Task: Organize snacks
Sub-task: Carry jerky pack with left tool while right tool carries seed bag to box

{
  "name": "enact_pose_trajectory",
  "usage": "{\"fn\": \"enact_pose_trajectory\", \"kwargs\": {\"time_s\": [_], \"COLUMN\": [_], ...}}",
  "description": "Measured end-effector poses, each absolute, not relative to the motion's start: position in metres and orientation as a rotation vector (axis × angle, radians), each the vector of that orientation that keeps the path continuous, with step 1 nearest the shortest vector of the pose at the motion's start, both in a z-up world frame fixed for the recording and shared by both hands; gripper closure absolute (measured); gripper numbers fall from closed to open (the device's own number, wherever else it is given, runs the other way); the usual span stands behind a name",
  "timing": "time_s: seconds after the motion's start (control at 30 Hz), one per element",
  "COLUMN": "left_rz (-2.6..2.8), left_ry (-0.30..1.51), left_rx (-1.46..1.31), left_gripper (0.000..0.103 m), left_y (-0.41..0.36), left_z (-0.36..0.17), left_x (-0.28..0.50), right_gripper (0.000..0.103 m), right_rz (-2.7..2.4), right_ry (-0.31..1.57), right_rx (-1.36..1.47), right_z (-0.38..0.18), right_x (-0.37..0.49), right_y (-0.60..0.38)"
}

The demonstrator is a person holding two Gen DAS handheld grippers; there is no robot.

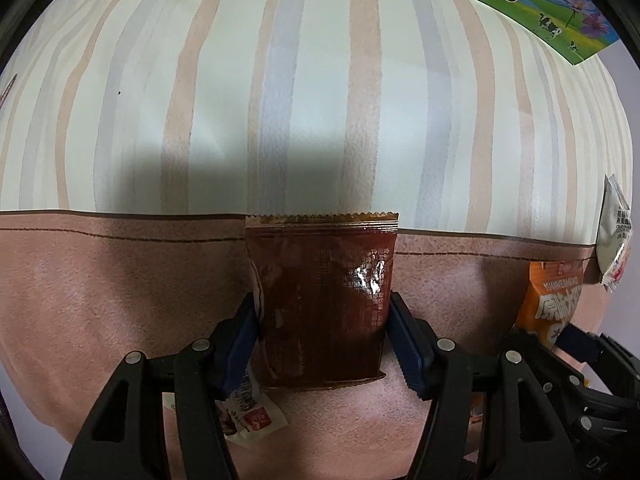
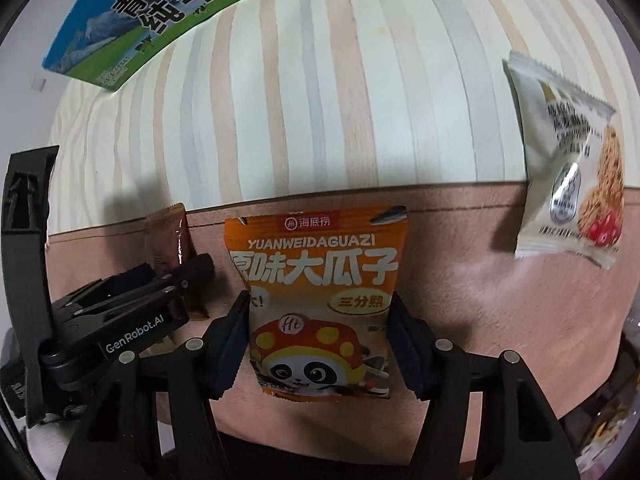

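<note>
My left gripper (image 1: 322, 340) is shut on a dark brown snack packet (image 1: 320, 304), held upright above the pink cloth. My right gripper (image 2: 318, 340) is shut on an orange sunflower-seed packet (image 2: 320, 300) with a panda on it. In the right wrist view the left gripper (image 2: 192, 272) and its brown packet (image 2: 170, 240) show at the left. In the left wrist view the orange packet (image 1: 554, 304) and the right gripper's fingers (image 1: 580, 340) show at the far right.
A white oat-snack packet (image 2: 572, 184) lies at the right on the striped cloth (image 2: 340, 100); it also shows in the left wrist view (image 1: 614, 228). A green milk carton (image 2: 160, 12) lies at the far edge. A small white-red sachet (image 1: 252, 420) lies under my left fingers.
</note>
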State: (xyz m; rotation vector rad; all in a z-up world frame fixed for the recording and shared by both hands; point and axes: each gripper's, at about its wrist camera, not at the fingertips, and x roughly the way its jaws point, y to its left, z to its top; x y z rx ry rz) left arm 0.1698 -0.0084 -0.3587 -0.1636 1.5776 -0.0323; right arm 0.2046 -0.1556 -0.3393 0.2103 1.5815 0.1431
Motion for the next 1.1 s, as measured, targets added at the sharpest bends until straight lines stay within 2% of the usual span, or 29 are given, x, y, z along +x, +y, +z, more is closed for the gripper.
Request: {"fn": "enact_pose_trajectory", "kwargs": {"time_s": [0.27,0.47,0.67,0.87,1.0,1.1], "left_rz": [-0.052,-0.091,-0.155,-0.227,-0.236,-0.218], "left_ry": [1.549,1.517,1.402,1.252,1.217,1.244], "left_rx": [-0.136,-0.179,-0.267,-0.315,-0.311,-0.293], "left_gripper": [0.048,0.048,0.048,0.047,0.047,0.047], "left_y": [-0.003,0.004,0.015,0.023,0.026,0.026], "left_z": [-0.332,-0.300,-0.225,-0.133,-0.105,-0.107], "left_x": [0.158,0.153,0.176,0.241,0.297,0.355], "right_gripper": [0.036,0.045,0.045,0.045,0.045,0.045], "right_rz": [0.119,0.162,0.257,0.334,0.315,0.288], "right_ry": [1.579,1.524,1.393,1.239,1.157,1.145], "right_rx": [0.123,0.212,0.293,0.321,0.275,0.251], "right_z": [-0.359,-0.327,-0.251,-0.161,-0.119,-0.113], "right_x": [0.203,0.195,0.219,0.276,0.328,0.383], "right_y": [-0.155,-0.169,-0.178,-0.181,-0.178,-0.178]}}
